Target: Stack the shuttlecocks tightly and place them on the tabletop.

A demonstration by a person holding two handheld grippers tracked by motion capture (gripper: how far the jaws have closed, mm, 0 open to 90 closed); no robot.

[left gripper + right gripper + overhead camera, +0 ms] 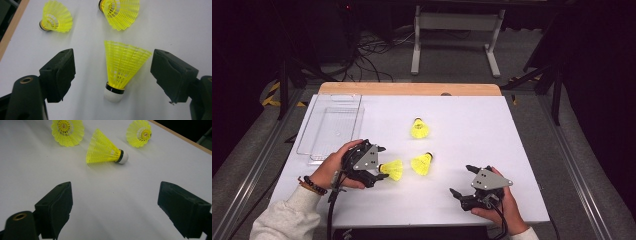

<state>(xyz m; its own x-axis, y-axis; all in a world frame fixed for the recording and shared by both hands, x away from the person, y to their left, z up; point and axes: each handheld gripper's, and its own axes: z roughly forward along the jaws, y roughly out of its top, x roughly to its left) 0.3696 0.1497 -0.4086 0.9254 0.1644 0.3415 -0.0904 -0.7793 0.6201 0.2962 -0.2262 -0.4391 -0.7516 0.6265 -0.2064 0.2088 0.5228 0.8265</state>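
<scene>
Nearest shuttlecock [122, 67]: it lies on its side on the white table [462, 200] right in front of your left gripper [381, 163]. Its white cork tip points toward the gripper and its yellow skirt fans away from it.
Left gripper: your jaws stand apart, one on each side of that shuttlecock, and neither pad touches it in the left gripper view. Nothing is held.
Middle shuttlecock [422, 163]: it lies just beside the nearest one, toward the table's middle, with its dark-ringed tip pointing away from you in the high view.
Far shuttlecock [419, 129]: it sits farther up the table, apart from the other two, with its tip also turned away from you.
Right gripper [463, 181]: your jaws are spread wide over bare table and hold nothing. It rests near the front edge, well apart from all three shuttlecocks.
Clear tray [332, 131]: it sits at the table's far left, beyond your left hand [332, 167], and looks see-through down to the white surface.
</scene>
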